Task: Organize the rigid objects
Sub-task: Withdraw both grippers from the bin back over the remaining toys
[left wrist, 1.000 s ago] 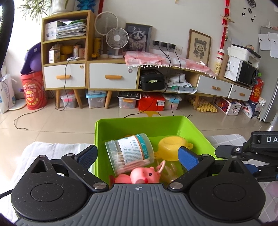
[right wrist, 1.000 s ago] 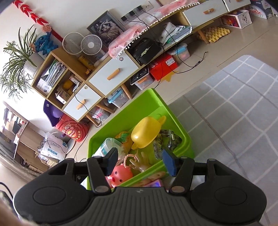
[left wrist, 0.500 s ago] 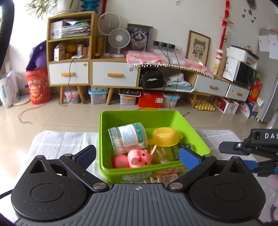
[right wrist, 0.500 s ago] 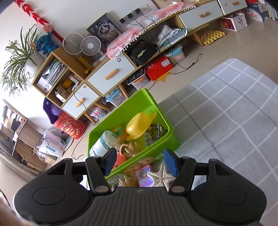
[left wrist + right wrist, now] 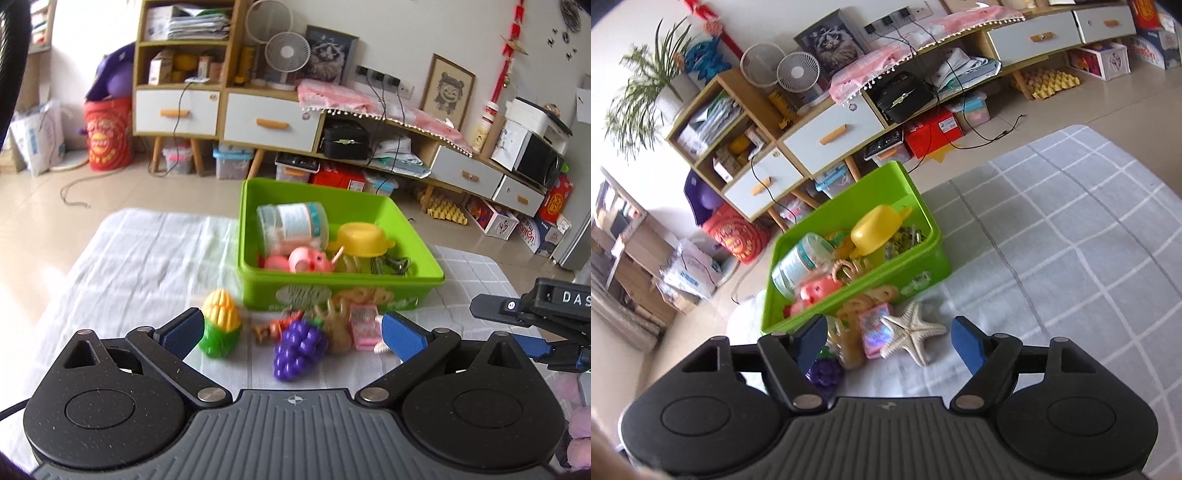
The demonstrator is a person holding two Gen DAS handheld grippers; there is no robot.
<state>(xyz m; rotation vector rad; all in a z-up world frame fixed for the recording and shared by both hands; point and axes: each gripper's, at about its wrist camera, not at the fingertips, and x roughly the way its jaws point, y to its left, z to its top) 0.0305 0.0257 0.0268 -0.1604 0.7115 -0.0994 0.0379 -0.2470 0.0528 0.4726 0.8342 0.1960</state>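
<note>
Both grippers pulling back from the bin

The left gripper [image 5: 291, 330] and right gripper [image 5: 888, 341] are backing away from the green bin [image 5: 332, 288], which is shrinking farther off; toys on the near side are coming into view: a corn cob [image 5: 221, 323], purple grapes [image 5: 297, 349], a pink card box [image 5: 874, 328] and a starfish [image 5: 914, 334].

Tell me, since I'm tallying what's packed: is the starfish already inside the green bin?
No, the starfish lies on the checked cloth outside the green bin, just before its front wall.
</note>
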